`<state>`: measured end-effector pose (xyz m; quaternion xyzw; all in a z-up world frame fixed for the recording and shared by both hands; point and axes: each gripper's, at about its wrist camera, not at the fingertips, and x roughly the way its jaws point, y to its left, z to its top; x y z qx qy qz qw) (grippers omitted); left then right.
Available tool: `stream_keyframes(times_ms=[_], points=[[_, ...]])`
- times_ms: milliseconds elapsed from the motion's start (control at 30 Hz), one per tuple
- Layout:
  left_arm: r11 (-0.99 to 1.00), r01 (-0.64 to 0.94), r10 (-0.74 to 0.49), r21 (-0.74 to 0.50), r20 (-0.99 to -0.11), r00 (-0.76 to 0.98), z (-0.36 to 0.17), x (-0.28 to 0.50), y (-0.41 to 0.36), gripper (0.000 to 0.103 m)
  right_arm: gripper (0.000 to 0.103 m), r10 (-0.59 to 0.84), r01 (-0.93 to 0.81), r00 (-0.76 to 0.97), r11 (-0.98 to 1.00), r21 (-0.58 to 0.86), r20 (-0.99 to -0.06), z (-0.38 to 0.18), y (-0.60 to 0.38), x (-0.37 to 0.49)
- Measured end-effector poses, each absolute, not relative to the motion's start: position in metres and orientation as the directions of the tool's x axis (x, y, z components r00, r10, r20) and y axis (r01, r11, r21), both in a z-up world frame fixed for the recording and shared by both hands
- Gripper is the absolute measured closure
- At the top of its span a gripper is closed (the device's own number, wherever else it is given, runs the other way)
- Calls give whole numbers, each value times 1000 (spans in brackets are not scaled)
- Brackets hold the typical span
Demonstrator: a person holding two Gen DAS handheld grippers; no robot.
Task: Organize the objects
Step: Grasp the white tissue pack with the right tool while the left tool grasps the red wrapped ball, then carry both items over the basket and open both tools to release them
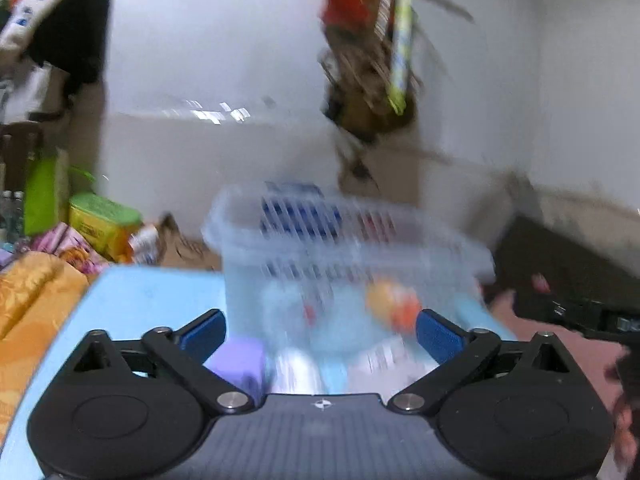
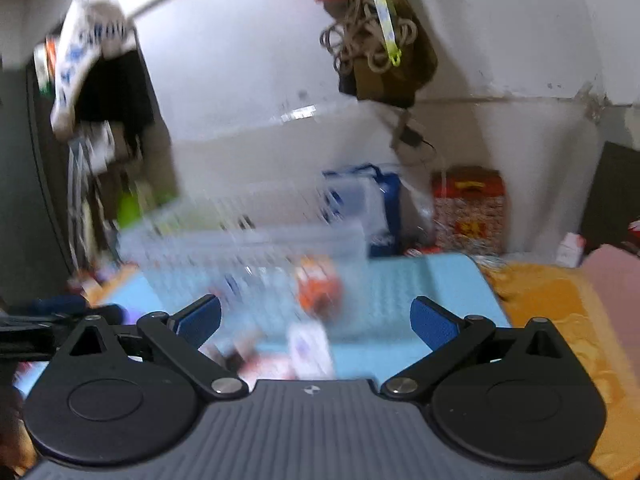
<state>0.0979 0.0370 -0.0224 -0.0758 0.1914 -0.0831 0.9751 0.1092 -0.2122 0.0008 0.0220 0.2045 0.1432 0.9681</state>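
The left gripper (image 1: pixel 321 330) has its blue-padded fingers (image 1: pixel 202 334) spread wide apart with nothing between them, and the right gripper (image 2: pixel 316 322) stands the same way — parted and empty. Just ahead of both lies a light blue foam mat (image 1: pixel 132 296), and on it sits a translucent slotted plastic basket (image 1: pixel 344 248) (badly smeared by motion blur in both views). Through its wall in the left wrist view shows a rounded orange and yellow object (image 1: pixel 390 306), apparently inside, though what it is cannot be told. On the mat close before the left gripper lie a small purple block (image 1: pixel 240 360) and a whitish packet (image 1: pixel 384 360). In the right wrist view a white printed packet (image 2: pixel 310 350) lies on the mat between the fingers' reach and the basket. An orange patterned blanket (image 2: pixel 560 308) borders the mat. Beyond — against the white wall (image 2: pixel 248 80) — hang a brown bag with coiled rope (image 2: pixel 380 52).
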Motion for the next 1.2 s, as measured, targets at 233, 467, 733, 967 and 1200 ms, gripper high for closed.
stream_keyframes(times_ms=[233,467,733,967,1200], points=[[978,173,-207,-116,-477,854,-47,79,41,18,27,297,-277,834,954,113,-464,-10,-213,120],[953,282,-296,-109,-523,799,-65,67,30,19,37,252,-264,839,963,44,-483,-15,-201,115],[960,276,-255,-55,-589,767,-88,65,31,44,56,257,-273,796,961,53,-548,-36,-197,129],[954,299,-245,-1,-577,779,-89,62,24,51,75,245,-287,803,958,9,-543,-37,-198,120],[965,261,-233,-19,-516,824,-76,61,33,53,76,268,-278,823,959,57,-501,-22,-208,113]])
